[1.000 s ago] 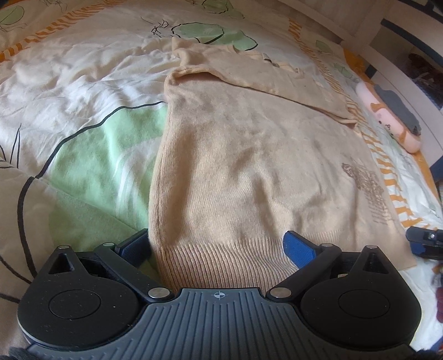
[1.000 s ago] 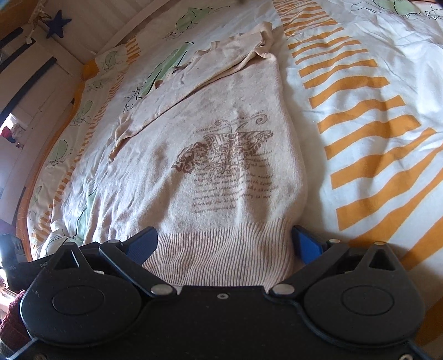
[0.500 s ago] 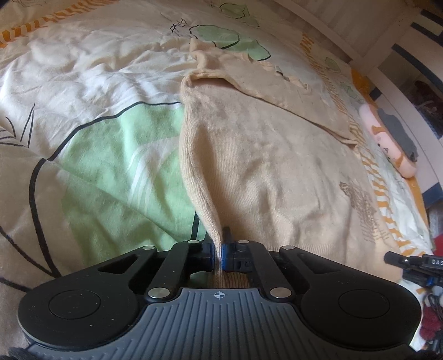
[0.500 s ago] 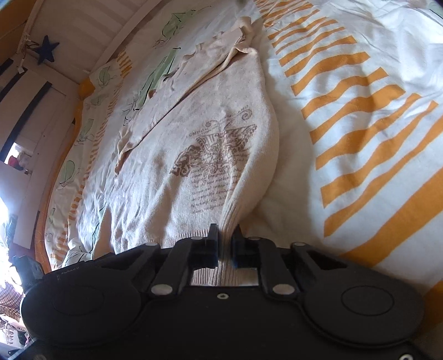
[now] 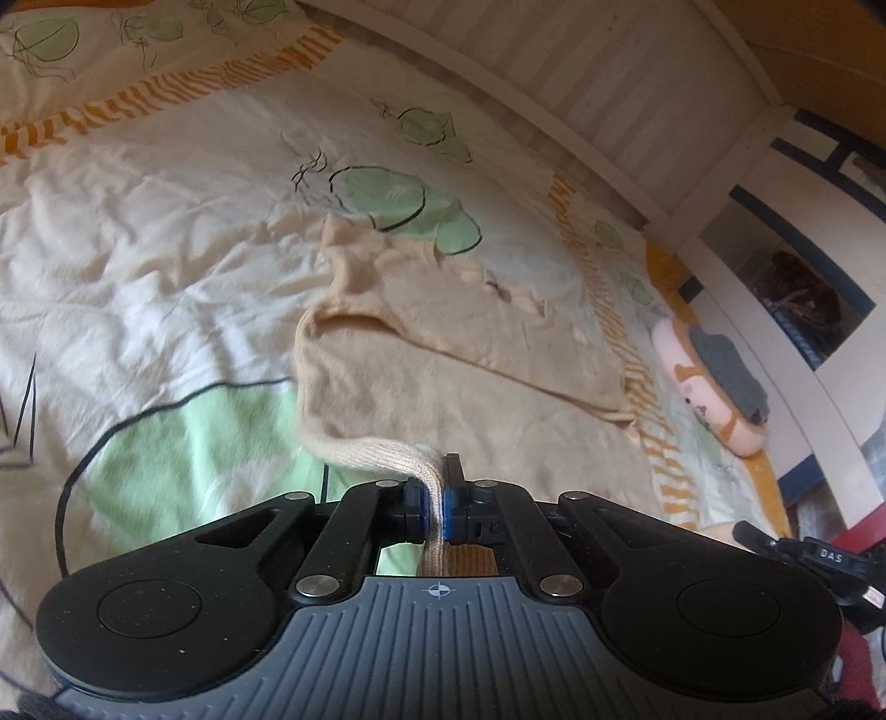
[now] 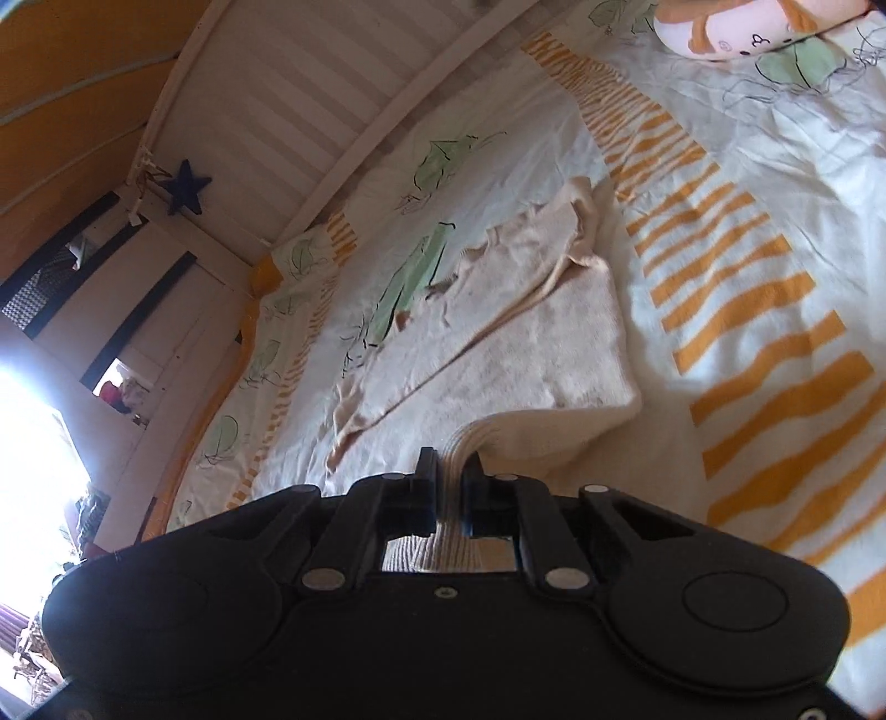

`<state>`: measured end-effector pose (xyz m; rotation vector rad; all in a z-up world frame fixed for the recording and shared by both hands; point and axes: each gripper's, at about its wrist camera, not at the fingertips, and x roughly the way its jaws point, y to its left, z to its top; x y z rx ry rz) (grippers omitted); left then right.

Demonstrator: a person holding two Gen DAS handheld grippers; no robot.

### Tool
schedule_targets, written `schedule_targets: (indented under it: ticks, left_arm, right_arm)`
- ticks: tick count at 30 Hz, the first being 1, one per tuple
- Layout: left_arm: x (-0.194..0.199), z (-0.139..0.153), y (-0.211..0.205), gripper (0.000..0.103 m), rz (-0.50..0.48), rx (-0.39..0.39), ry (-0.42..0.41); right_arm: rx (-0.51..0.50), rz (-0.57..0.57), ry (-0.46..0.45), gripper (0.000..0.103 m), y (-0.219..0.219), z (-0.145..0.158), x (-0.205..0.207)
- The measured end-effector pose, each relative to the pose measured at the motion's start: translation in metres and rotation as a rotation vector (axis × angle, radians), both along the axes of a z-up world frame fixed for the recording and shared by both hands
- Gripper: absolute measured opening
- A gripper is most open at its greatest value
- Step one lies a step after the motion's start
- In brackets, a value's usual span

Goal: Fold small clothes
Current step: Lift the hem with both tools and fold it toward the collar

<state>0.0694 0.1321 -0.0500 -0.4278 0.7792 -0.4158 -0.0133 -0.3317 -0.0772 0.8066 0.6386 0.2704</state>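
Note:
A small beige knit sweater (image 5: 454, 382) lies on the bed with its sleeves folded across the upper part. My left gripper (image 5: 434, 498) is shut on the ribbed hem at one bottom corner and holds it lifted above the body of the sweater. My right gripper (image 6: 449, 487) is shut on the ribbed hem at the other bottom corner of the sweater (image 6: 531, 343), also lifted, so the lower part curls over toward the shoulders. The printed front is hidden under the raised fold.
The bedspread (image 5: 138, 266) is cream with green leaves and orange stripes. A pink plush toy (image 5: 714, 382) lies by the bed's right edge, also in the right wrist view (image 6: 742, 27). A white slatted bed rail (image 5: 581, 94) runs along the far side.
Both grippers closed on the hem corners, then lifted and carried the hem forward toward the shoulders. The sweater's lower half now folds over and the print is out of sight.

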Motion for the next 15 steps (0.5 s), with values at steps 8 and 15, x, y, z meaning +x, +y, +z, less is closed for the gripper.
schedule_targets:
  ticks: [8,15]
  left_arm:
    - [0.068,0.032,-0.010,0.004,0.018,-0.023,-0.106]
    - [0.144,0.027,-0.025,0.004,0.042,-0.031,-0.116]
  right_arm:
    - [-0.008,-0.035,-0.100,0.016,-0.020,0.016,0.066]
    - [-0.036,-0.066,-0.145,0.016,-0.035,0.016,0.144]
